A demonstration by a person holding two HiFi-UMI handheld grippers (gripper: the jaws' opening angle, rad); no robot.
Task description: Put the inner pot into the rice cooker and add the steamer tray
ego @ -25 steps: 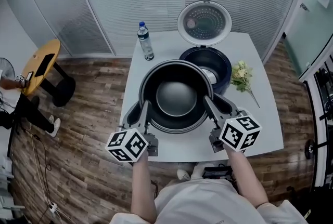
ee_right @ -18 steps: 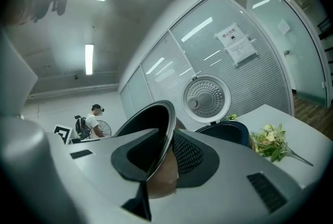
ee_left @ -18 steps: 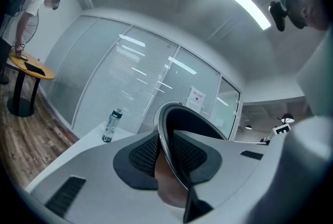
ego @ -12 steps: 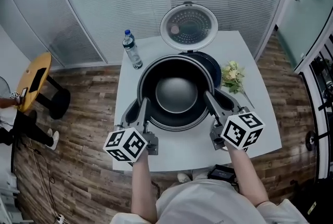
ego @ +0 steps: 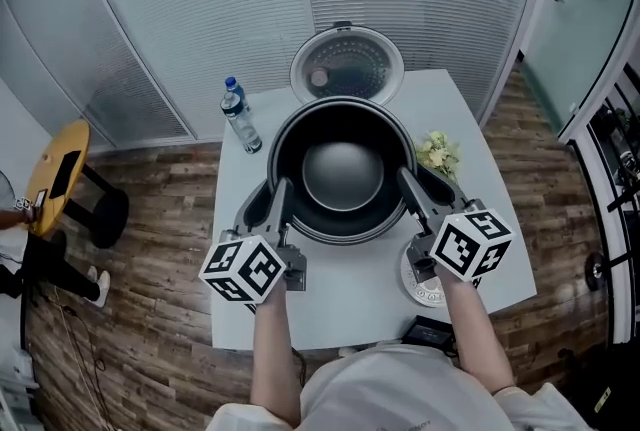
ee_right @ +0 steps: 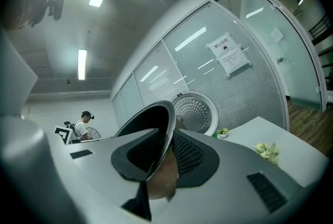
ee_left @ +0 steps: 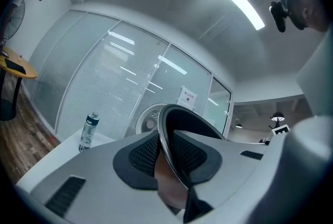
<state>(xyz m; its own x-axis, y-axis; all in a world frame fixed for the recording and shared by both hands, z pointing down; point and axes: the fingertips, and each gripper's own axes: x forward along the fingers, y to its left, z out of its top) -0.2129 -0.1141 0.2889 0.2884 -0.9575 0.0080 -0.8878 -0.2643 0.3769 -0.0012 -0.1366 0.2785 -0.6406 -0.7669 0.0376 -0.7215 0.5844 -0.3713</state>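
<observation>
The inner pot (ego: 342, 174) hangs in the air between the two tools, above the far half of the white table (ego: 340, 304). The left gripper (ego: 277, 207) is clamped on the near-left of its rim. The right gripper (ego: 411, 191) is clamped on the near-right. In both gripper views the thin metal edge sits pinched between dark ribbed pads, jaws narrow and pressed on it.

The rice cooker's body lies almost wholly hidden beneath the pot. Only its open lid (ego: 347, 69) stands up just beyond. A water bottle (ego: 238, 114) stands to the far left, and a small bunch of flowers (ego: 437, 154) lies to the right. A pale round disc (ego: 424, 287) sits half under the right tool — what it is I cannot tell.

To my eye the job now is to seat the pot. Both hands should hold one height so the rim stays level, centre it over the opening, and go straight down. The pinch on that rim is slim — neither grip should open before the pot rests in the cooker.
</observation>
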